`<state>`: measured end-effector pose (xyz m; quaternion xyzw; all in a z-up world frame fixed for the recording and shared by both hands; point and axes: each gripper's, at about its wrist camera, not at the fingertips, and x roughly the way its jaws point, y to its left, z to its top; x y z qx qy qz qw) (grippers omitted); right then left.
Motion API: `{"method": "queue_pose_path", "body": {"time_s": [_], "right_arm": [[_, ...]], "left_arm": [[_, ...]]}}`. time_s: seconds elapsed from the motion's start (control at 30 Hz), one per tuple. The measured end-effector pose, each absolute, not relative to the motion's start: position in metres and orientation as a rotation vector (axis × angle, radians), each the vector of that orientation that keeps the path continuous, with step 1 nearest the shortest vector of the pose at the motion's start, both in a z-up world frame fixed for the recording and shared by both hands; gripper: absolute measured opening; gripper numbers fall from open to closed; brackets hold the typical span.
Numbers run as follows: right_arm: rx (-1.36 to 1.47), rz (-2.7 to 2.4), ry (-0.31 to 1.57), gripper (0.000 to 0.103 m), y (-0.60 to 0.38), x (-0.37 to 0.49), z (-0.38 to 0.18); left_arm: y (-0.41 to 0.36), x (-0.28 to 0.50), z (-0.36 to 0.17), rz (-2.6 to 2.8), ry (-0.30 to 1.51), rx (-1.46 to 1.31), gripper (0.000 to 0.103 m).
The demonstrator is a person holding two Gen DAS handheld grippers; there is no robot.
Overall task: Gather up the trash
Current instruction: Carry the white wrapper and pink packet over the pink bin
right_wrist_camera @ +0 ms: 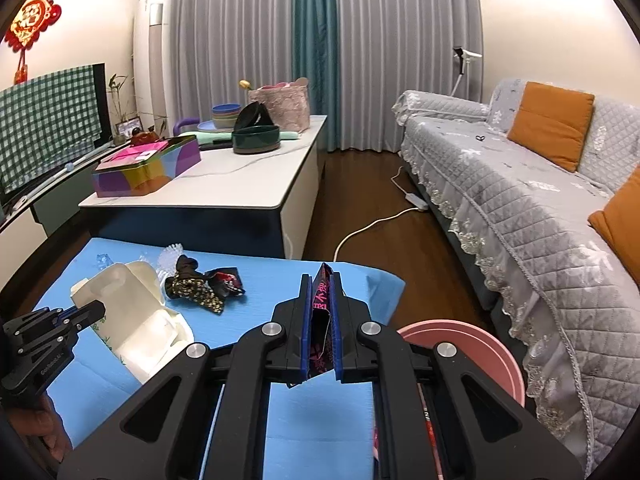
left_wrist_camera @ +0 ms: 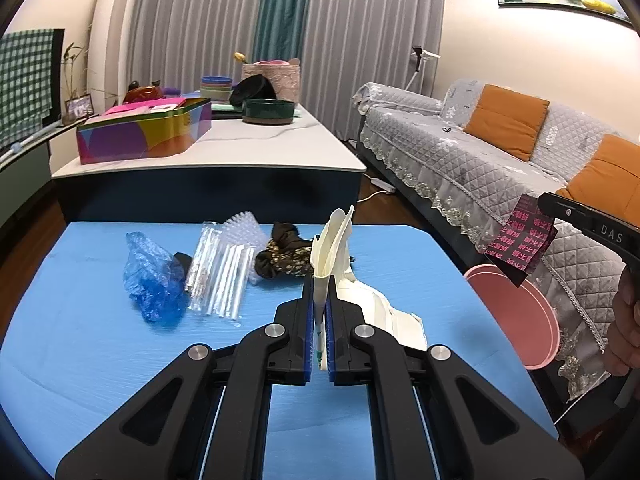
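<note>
The right gripper (right_wrist_camera: pixel 322 320) has its jaws closed tight on a black wrapper with pink print (right_wrist_camera: pixel 320 320), which hangs at the right edge of the left wrist frame, just above the pink bin (right_wrist_camera: pixel 480 344). Best carried fully over the bin's rim before letting go. The left gripper (left_wrist_camera: pixel 319 316) jaws are pinched on a cream paper container (left_wrist_camera: pixel 336 240), still resting on the blue tabletop (left_wrist_camera: pixel 100 360). Blue plastic bag (left_wrist_camera: pixel 154 280), clear packaging (left_wrist_camera: pixel 220 276) and dark floral scrap (left_wrist_camera: pixel 286 258) lie mid-frame, waiting
</note>
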<state>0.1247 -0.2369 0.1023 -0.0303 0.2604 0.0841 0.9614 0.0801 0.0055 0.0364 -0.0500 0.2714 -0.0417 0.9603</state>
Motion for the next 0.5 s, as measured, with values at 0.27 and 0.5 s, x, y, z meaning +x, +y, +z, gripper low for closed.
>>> {"method": "queue_pose_path", "body": {"time_s": [0.27, 0.5], "right_arm": [[-0.049, 0.121, 0.516, 0.009, -0.264, 0.114, 0.106], [-0.035, 0.083, 0.493, 0.009, -0.287, 0.106, 0.113]], "left_arm": [[-0.014, 0.078, 0.042, -0.125, 0.538, -0.087, 0.005], [-0.036, 0.082, 0.041, -0.158, 0.542, -0.070, 0.005]]}}
